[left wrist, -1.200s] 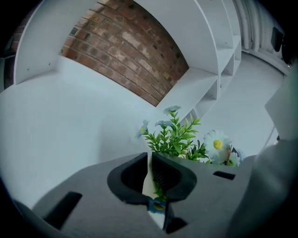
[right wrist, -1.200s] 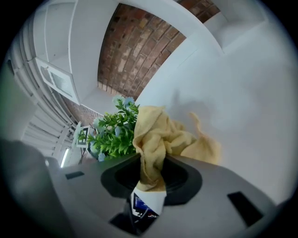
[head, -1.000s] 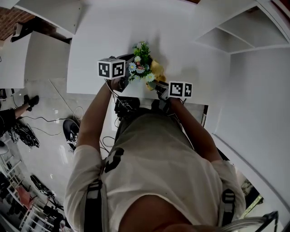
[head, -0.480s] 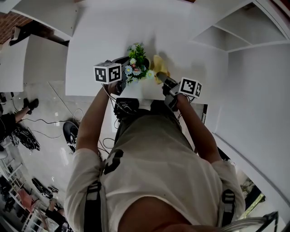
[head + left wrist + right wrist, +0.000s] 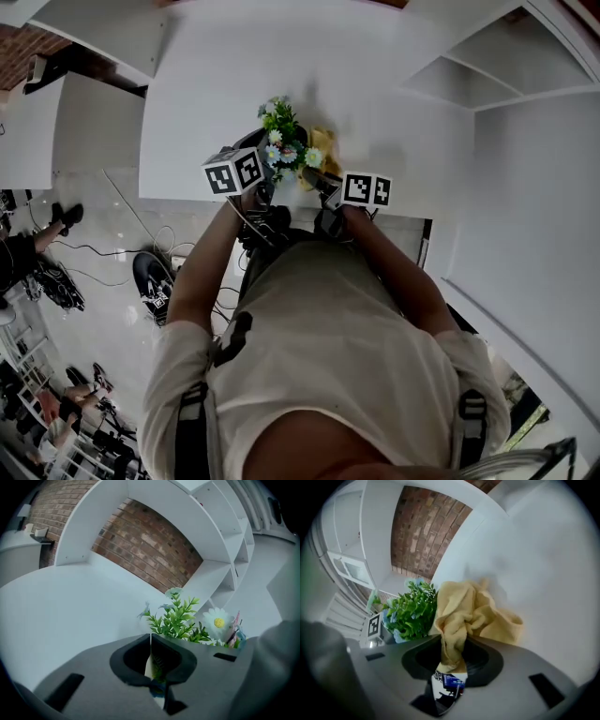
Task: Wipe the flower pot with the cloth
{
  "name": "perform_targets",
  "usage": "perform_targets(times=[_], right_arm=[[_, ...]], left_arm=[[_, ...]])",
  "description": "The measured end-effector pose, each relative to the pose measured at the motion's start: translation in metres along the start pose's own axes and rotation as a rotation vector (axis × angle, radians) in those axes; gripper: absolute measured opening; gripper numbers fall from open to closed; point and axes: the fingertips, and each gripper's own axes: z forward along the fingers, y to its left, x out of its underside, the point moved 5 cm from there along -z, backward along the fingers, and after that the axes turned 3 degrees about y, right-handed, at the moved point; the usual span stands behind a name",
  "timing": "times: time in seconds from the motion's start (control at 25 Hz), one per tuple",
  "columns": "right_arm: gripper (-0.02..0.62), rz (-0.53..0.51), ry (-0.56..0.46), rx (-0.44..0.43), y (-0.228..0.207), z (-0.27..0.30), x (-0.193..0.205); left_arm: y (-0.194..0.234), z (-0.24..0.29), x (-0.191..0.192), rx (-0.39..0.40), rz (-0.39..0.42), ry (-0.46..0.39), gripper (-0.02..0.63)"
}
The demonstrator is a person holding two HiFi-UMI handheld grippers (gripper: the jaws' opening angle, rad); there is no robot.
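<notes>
Big white table (image 5: pixel 234 75) fills most of the head view, with white shelving (image 5: pixel 487 80) off to the right. The brick wall (image 5: pixel 150 541) behind it only really shows in the two gripper views. The head view is also the only one showing the person (image 5: pixel 328 347) in a light shirt.

The flower pot (image 5: pixel 284 145), green plant and daisies in it, stands near the table's close edge, between the two grippers. The yellow cloth (image 5: pixel 473 613) is bunched up just beside the leaves on the right.

The right gripper (image 5: pixel 452 648) is clamped on a fold of that cloth. The left gripper (image 5: pixel 151 641) has its jaws pinched together right in front of the plant, and I can't tell whether a rim is nipped in there.

The only "print" is black-and-white squares on the marker cube (image 5: pixel 375 626).
</notes>
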Motion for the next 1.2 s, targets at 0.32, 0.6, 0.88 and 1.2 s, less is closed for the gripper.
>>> perform_targets(times=[0.32,0.6,0.88,1.2], right_arm=[[0.123,0.032,0.076,-0.060,0.002,0.002,0.022],[0.123,0.066,-0.072,-0.060,0.000,-0.021,-0.017],[0.123,0.024,-0.001,-0.045,0.003,-0.007,-0.006],[0.124,0.045,0.036,-0.063,0.002,0.001,0.009]], left_arm=[[0.000,0.004,0.000,0.004,0.009,0.012,0.025],[0.008,-0.014,-0.024,0.254,0.232,0.206,0.206],[0.006,0.021,-0.026,0.274,0.341,0.285,0.196],[0.011,0.017,-0.006,0.236,0.101,0.177,0.077]])
